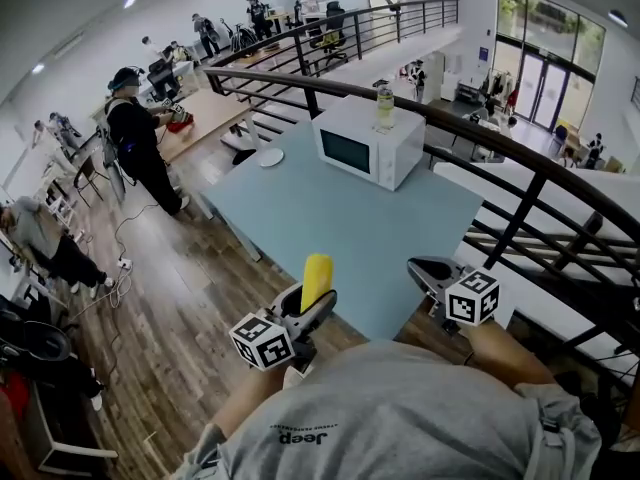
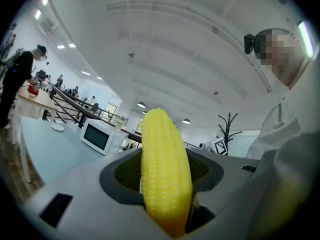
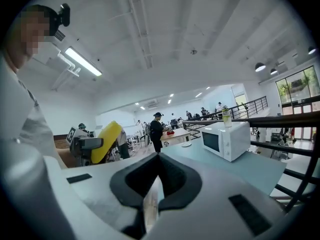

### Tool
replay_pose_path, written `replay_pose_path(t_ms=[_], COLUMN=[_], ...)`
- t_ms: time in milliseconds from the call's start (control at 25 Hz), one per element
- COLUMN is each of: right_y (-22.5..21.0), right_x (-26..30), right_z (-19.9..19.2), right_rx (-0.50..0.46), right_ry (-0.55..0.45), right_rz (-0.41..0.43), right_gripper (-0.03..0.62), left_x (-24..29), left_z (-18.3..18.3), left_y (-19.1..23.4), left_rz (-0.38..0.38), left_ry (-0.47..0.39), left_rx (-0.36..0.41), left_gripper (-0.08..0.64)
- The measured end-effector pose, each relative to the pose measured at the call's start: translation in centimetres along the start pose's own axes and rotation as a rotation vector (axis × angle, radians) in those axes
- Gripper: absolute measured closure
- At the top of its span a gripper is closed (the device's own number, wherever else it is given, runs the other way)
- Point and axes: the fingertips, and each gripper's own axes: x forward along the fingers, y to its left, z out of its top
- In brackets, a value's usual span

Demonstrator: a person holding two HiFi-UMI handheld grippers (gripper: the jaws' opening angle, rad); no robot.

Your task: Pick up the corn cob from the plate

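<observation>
A yellow corn cob (image 1: 317, 276) stands upright in my left gripper (image 1: 312, 308), whose jaws are shut on its lower end, just over the near edge of the pale blue table (image 1: 340, 228). The left gripper view shows the cob (image 2: 165, 174) filling the gap between the jaws. It also shows at the left of the right gripper view as a tilted cob (image 3: 106, 141). My right gripper (image 1: 432, 271) hovers to the right of the left one, jaws shut and nothing in them. A small white plate (image 1: 270, 156) lies bare at the table's far left corner.
A white microwave (image 1: 368, 143) with a bottle (image 1: 385, 106) on top stands at the table's far side. A dark metal railing (image 1: 520, 158) curves behind and to the right of the table. People work at a wooden table (image 1: 200, 113) far off on the left.
</observation>
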Motion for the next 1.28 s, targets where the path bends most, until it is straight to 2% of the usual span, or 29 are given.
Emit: replay_pose_path(t_ms=[480,1280], right_y=[-1.1,-2.5], right_x=[-0.2,-1.6], right_z=[-0.1,0.2], right_rx=[-0.001,-0.028], right_ry=[0.014,0.031], right_rz=[-0.012,0.015], right_gripper=[0.578,0.578], left_x=[0.8,2.8], left_z=[0.0,-0.6], left_y=[0.0,-1.3], left_rz=[-0.012,-0.004], left_ry=[-0.011,-0.014], left_rx=[-0.011,-0.021], left_gripper=[0.325,0.325])
